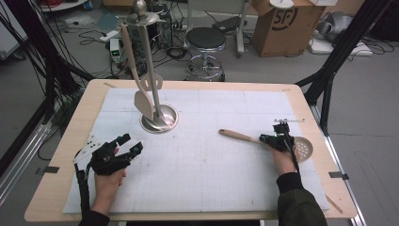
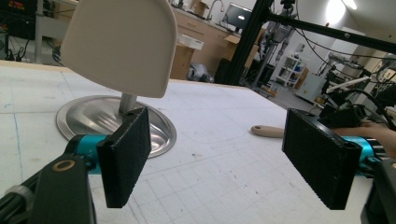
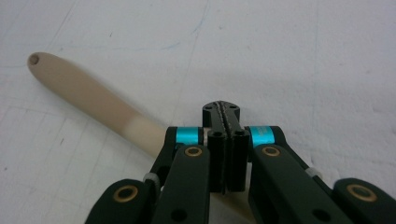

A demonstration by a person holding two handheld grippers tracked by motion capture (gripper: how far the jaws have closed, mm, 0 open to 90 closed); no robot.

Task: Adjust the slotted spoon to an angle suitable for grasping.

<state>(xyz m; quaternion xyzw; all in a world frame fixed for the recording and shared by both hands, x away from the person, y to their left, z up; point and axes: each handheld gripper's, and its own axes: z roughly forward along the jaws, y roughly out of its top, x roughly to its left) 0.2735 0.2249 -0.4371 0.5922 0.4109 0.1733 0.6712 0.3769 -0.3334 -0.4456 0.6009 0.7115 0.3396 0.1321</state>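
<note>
A beige skimmer spoon lies on the white mat at the right, its wooden handle (image 1: 240, 136) pointing left and its perforated head (image 1: 305, 149) to the right. My right gripper (image 1: 281, 127) sits over the handle close to the head. In the right gripper view its jaws (image 3: 226, 112) are pressed together, and the handle (image 3: 84, 91) runs underneath them. My left gripper (image 1: 132, 142) rests low at the mat's left, open, with nothing between its pads (image 2: 126, 154). Ahead of it hangs a beige spatula (image 2: 121, 44) above the metal stand base (image 2: 88, 116).
A utensil stand (image 1: 160, 120) stands at the mat's back left, with a spatula (image 1: 143, 101) and a slotted turner (image 1: 153, 84) hanging from its pole. The mat (image 1: 202, 179) covers a wooden table. A stool (image 1: 205, 40) and a cardboard box (image 1: 287, 26) stand on the floor beyond.
</note>
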